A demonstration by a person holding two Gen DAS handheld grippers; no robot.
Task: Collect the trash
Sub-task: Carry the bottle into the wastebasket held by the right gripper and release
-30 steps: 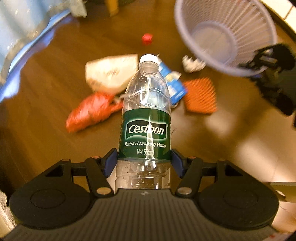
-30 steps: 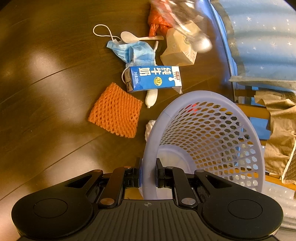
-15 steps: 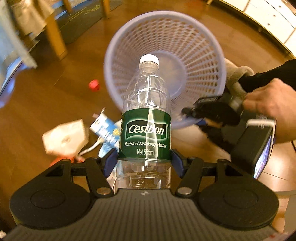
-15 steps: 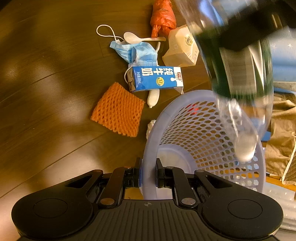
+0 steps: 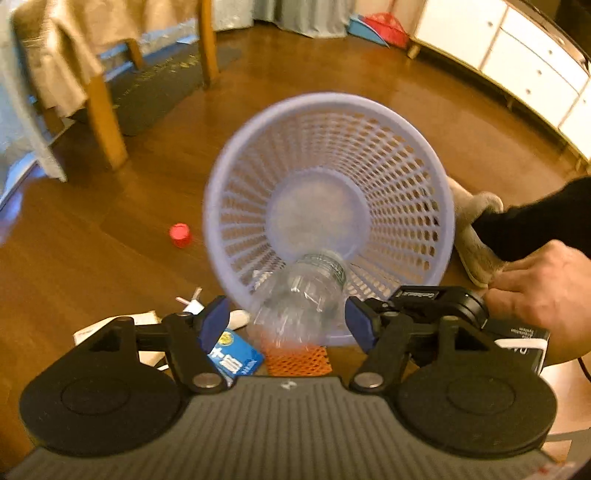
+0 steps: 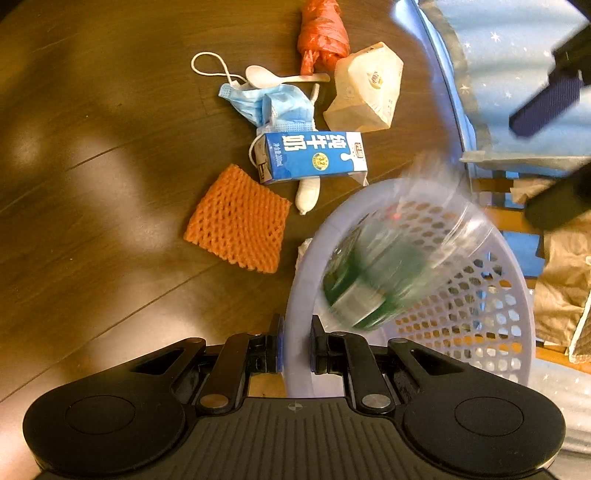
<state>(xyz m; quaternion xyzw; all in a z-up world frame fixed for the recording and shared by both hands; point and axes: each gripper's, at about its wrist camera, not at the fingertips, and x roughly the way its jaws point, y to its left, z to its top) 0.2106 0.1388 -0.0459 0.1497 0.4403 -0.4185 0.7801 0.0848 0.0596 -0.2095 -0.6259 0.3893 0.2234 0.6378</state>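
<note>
Nearest to us, the left hand-held gripper [image 5: 286,323] has its jaws opening, and the clear water bottle [image 5: 301,299] sits blurred between them with a gap on either side, its neck already inside the mouth of the lavender basket [image 5: 328,218]. Our right hand-held gripper [image 6: 295,349] is clamped narrowly on the basket's rim, one finger inside the wall and one outside, and tips the basket so that its mouth faces the left gripper. In the right wrist view the bottle [image 6: 388,266] shows as a green-labelled smear over the basket's [image 6: 480,295] opening. The person's bare hand [image 5: 543,291] grips the right tool just beside the basket, with a dark sleeve [image 5: 535,218] behind it. Everything lies on the wooden floor [image 6: 92,184], not on any raised surface. Just beyond the basket's rim we see an orange foam net [image 6: 236,219], then a blue milk carton [image 6: 314,155] touching a small white tube [image 6: 307,195] at its lower edge. Farther out lie a crumpled blue face mask [image 6: 269,105], a white plastic spoon [image 6: 273,76], a pale crushed carton [image 6: 365,88] and, farthest, a twisted orange bag [image 6: 321,33]. In the left wrist view a red bottle cap [image 5: 180,235] rests alone on the floor beside the basket.
</note>
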